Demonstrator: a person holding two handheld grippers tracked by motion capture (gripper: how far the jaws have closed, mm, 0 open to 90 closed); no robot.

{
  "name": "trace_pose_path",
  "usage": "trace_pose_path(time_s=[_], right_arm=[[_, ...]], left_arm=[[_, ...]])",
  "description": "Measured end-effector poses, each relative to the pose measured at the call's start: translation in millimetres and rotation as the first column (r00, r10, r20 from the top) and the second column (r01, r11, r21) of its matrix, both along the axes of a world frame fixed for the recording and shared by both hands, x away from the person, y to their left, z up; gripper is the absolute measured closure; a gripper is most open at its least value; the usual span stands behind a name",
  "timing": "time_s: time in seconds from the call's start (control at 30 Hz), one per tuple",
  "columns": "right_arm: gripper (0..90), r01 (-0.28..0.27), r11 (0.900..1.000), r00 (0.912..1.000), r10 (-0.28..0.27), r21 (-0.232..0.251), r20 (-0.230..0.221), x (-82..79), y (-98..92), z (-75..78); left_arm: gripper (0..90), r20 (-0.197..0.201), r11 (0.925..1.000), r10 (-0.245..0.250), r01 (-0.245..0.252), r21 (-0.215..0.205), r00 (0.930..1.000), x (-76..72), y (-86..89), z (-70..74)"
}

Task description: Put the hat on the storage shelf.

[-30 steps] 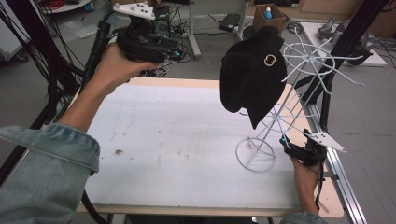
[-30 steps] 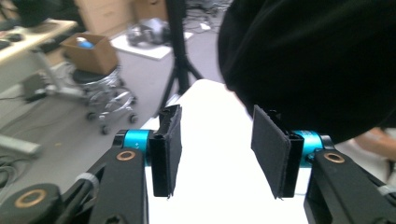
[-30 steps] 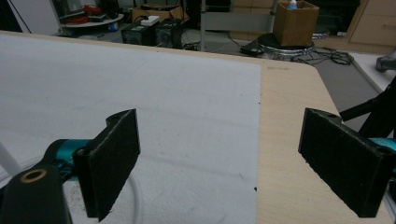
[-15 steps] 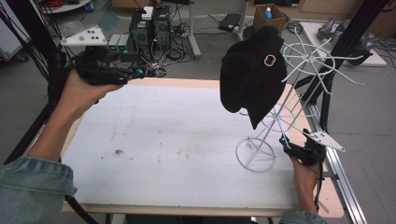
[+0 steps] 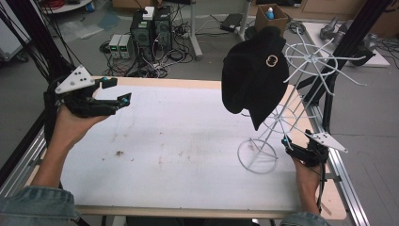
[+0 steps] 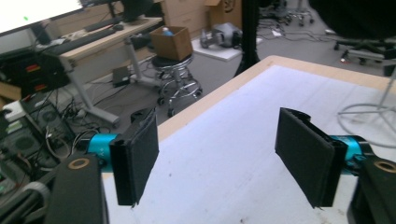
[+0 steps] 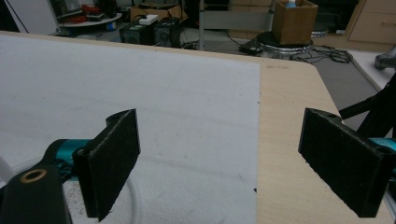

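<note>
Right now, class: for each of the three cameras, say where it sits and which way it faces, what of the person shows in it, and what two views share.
High view: above the person's side, looking forward and down on the table; both forearms, left gripper, right gripper, black hat on the wire rack.
Left gripper view: rides that gripper, open jaws, facing across the table corner toward the desks.
Right gripper view: rides that gripper, open jaws, facing the table's far edge.
Shared: both gripper views show the white mat and the rack's ring base.

A black hat (image 5: 254,77) with a gold ring hangs on a white wire rack (image 5: 301,94) over a white-topped table (image 5: 188,150).
</note>
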State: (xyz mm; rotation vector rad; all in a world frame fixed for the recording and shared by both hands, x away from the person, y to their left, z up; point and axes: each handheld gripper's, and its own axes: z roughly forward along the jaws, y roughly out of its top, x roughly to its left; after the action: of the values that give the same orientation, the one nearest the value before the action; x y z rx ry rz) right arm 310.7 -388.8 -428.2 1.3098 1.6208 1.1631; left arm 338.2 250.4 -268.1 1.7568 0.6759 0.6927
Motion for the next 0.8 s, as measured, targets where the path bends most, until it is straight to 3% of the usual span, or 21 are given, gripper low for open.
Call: trace_pose_path(time_s=[0.2, 0.4, 0.5, 0.63, 0.7, 0.8], right_arm=[[11.9, 0.001, 1.000, 1.0000, -0.001, 0.004, -0.001, -0.1, -0.9, -0.6], [11.9, 0.006, 1.000, 1.0000, -0.006, 0.005, -0.008, -1.1, -0.5, -0.1], [11.9, 0.003, 1.000, 1.0000, -0.003, -0.002, 0.003, -1.9, 0.4, 0.6], [11.9, 0.001, 1.000, 1.0000, -0.001, -0.003, 0.004, -2.6, 1.5, 1.2], [11.9, 0.002, 1.000, 1.0000, -0.002, 0.000, 0.000, -2.5, 1.6, 0.9], [11.9, -0.002, 1.000, 1.0000, 0.002, -0.003, -0.003, -2.2, 1.7, 0.6]], left_arm=[[23.3, -0.002, 0.9958, 0.089, -0.089, -0.020, 0.9960, 2.1, 20.2, -40.5], [19.3, -0.020, 0.9804, 0.181, -0.182, -0.076, 0.9834, -1.4, 34.1, -80.5], [19.0, -0.030, 0.9742, 0.209, -0.211, -0.080, 0.9774, -3.8, 37.9, -97.5], [18.8, -0.041, 0.9694, 0.229, -0.232, -0.080, 0.9724, -6.8, 41.0, -112.1], [18.2, -0.040, 0.9692, 0.223, -0.226, -0.099, 0.9741, -9.1, 41.9, -118.6], [18.7, -0.040, 0.9703, 0.221, -0.224, -0.093, 0.9745, -10.3, 42.2, -128.8]])
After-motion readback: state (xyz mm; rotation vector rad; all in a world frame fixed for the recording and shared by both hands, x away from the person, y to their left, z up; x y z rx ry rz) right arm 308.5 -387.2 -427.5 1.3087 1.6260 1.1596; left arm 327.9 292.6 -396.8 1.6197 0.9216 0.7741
